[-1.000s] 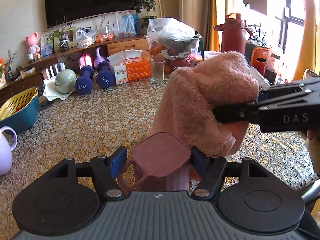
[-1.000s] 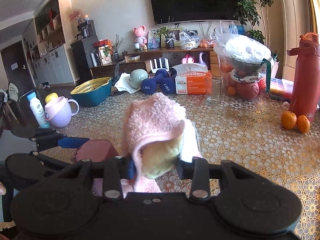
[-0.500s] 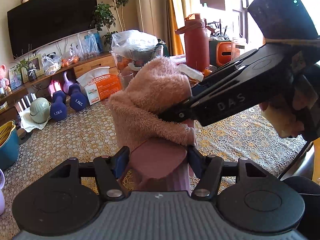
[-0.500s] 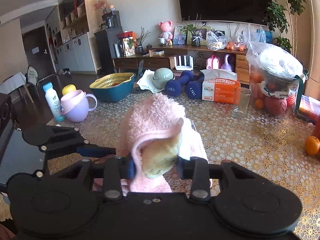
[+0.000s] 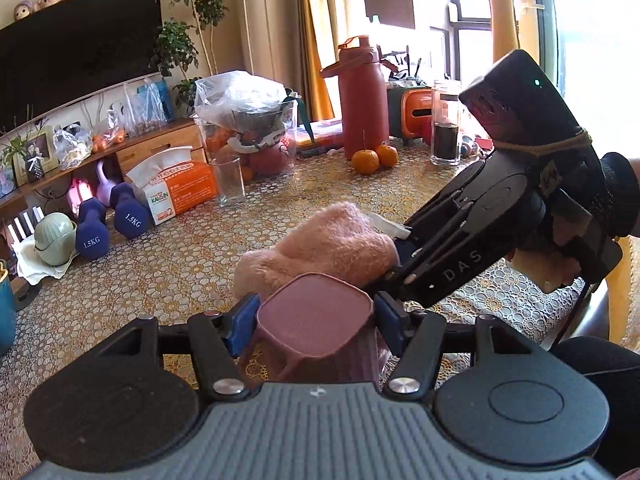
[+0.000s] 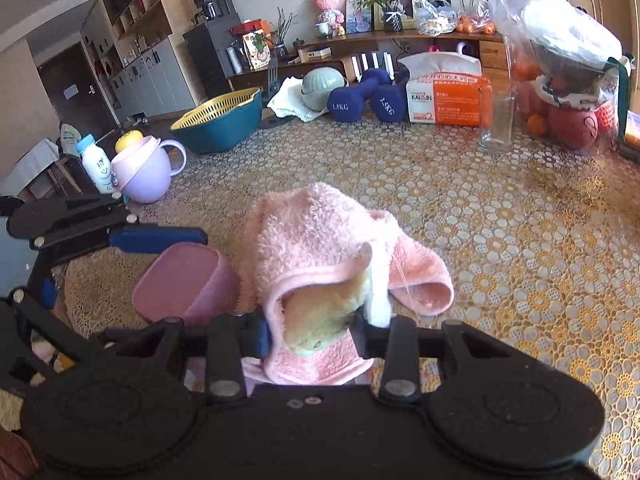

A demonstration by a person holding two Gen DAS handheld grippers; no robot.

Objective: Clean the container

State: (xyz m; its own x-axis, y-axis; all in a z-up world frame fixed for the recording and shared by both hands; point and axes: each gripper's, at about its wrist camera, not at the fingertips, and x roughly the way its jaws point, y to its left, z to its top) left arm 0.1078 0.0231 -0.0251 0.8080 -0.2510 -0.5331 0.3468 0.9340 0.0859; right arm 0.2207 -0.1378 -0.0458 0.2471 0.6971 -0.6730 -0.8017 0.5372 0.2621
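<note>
Both grippers clamped: left gripper (image 5: 316, 320) on cup (image 5: 316, 322), right gripper (image 6: 314, 330) on cloth (image 6: 320, 240).

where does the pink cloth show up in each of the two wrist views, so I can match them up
Left wrist: the pink cloth sits at centre, just beyond the mauve cup held by the left gripper, with the right gripper coming in from the right.
Right wrist: the cloth is at centre, clamped in the right gripper, the cup to its left.
Shared landmark: the orange tissue box.
</note>
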